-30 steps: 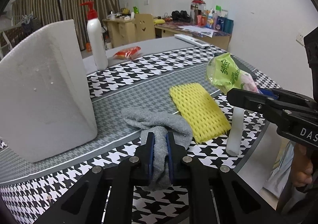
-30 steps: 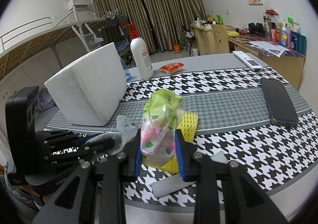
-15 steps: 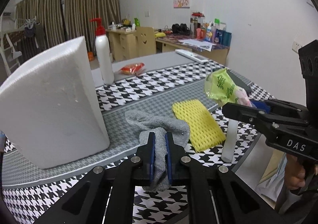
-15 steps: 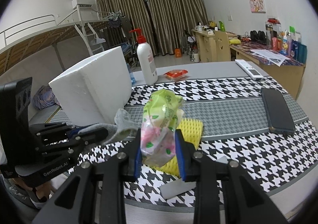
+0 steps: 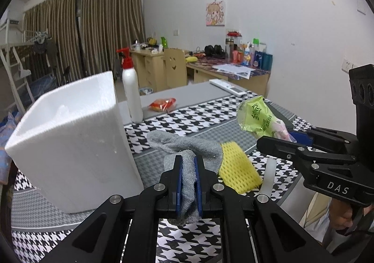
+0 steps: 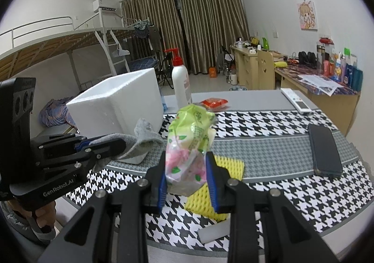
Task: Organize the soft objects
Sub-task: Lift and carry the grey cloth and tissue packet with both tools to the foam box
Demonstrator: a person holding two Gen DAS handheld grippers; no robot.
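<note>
- At the far left stood a white foam box (image 5: 70,143), its inside hidden, likely the bin for soft items.
- Just right, the left gripper (image 5: 188,177) clenched a grey knitted sock (image 5: 187,146), lifted for carrying.
- Farther right, the right gripper (image 6: 187,177) grasped a green-and-pink plastic tissue pack (image 6: 189,143) above a yellow foam net sleeve (image 5: 236,167) on the table.

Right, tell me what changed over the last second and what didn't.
Both grippers rose: the left gripper lifted the grey sock clear of the table, and the right gripper carried the green tissue pack higher. Both grips stayed shut. The foam box, yellow foam net and phone lie as before.
</note>
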